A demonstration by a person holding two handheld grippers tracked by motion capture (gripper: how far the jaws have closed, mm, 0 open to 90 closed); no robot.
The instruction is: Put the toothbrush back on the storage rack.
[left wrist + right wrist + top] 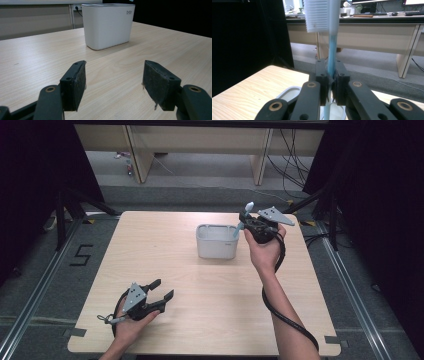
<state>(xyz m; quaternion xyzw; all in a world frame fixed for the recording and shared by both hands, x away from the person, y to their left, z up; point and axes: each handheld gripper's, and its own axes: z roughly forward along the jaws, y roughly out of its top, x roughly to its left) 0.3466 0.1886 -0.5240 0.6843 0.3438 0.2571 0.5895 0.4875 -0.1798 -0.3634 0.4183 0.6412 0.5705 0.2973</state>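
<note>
A white plastic holder cup (216, 241) stands upright at the back middle of the table; in the left gripper view the cup (108, 25) is ahead of the jaws. My right gripper (245, 221) is shut on a blue toothbrush (243, 220), held upright over the cup's right rim. The right gripper view has the toothbrush (331, 53) clamped between the jaws of my right gripper (331, 75), white bristles at the top and its lower end toward the cup's rim (287, 93). My left gripper (163, 289) rests open near the table's front left, with nothing between the jaws of my left gripper (113, 75).
The wooden table (165, 270) has bare room around the cup and in front of it. Dark curtains hang on both sides. Desks and cables stand on the floor beyond the table's far edge.
</note>
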